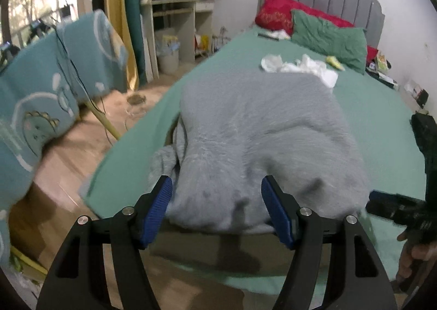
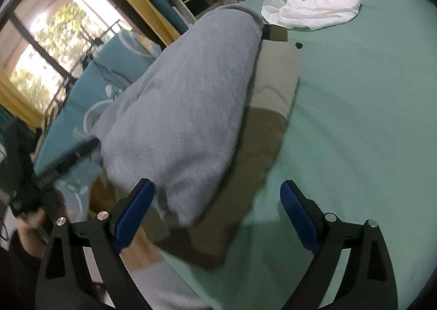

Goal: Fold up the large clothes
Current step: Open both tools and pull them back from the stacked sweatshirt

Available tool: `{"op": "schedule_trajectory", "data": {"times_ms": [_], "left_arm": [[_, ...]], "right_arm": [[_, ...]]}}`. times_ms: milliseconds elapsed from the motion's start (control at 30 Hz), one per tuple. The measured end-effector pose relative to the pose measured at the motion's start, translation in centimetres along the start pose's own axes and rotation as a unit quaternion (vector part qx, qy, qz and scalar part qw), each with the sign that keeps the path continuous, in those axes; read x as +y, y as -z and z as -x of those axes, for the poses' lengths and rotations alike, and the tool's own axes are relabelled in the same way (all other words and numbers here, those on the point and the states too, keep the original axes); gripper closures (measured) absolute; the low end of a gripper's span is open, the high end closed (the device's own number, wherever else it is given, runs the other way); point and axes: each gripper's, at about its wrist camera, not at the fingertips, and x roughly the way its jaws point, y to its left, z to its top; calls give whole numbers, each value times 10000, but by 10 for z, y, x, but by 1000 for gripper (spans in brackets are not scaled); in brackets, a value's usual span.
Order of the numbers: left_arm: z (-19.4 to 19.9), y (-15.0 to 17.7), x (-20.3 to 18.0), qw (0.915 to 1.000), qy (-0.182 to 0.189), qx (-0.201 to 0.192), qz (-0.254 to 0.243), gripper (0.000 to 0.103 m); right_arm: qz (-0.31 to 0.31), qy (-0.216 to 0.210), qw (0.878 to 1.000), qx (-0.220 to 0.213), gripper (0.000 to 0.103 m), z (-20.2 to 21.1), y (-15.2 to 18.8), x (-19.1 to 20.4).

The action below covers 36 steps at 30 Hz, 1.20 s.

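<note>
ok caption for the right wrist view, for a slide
Open right gripper poised at the near edge of a grey sweater on a green bed.

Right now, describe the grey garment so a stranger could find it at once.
Start at the green bed. At its near edge lies the grey fleecy garment, bunched, partly over something tan. Unlike the crumpled white cloth nearer the pillows, it is bulky, fuzzy and grey.

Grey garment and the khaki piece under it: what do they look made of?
Grey garment: soft knit or fleece, by its fuzzy, faintly ribbed matte surface; blur leaves it open. Khaki piece: smoother, flatter woven cloth, probably cotton, without visible nap.
</note>
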Motion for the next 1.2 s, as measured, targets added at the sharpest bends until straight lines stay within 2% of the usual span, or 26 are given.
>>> {"op": "schedule_trajectory", "data": {"times_ms": [133,300,400,633,800,933,1200], "left_arm": [[37,6,-18,9992,191,-337,-39,32],[70,23,-58,9980,396,-468,-166,32],[80,36,-84,9969,613,-466,-173,32],[89,48,-159,9940,996,-300,-348,32],[101,50,-208,9907,1131,-309,-686,32],[120,45,-242,9873,1168,-412,-999,32],[160,38,-286,9858,1099,-749,-1030,32]], "right_arm": [[189,150,9997,39,10,21,20,-9],[-151,100,9998,-98,10,61,39,-37],[-281,153,9994,-95,10,84,48,-54],[-364,722,9951,-573,10,147,74,-89],[-582,1136,9870,-973,10,200,83,-114],[-733,1442,9757,-1475,10,252,89,-129],[-618,2019,9571,-1983,10,334,93,-140]]}}
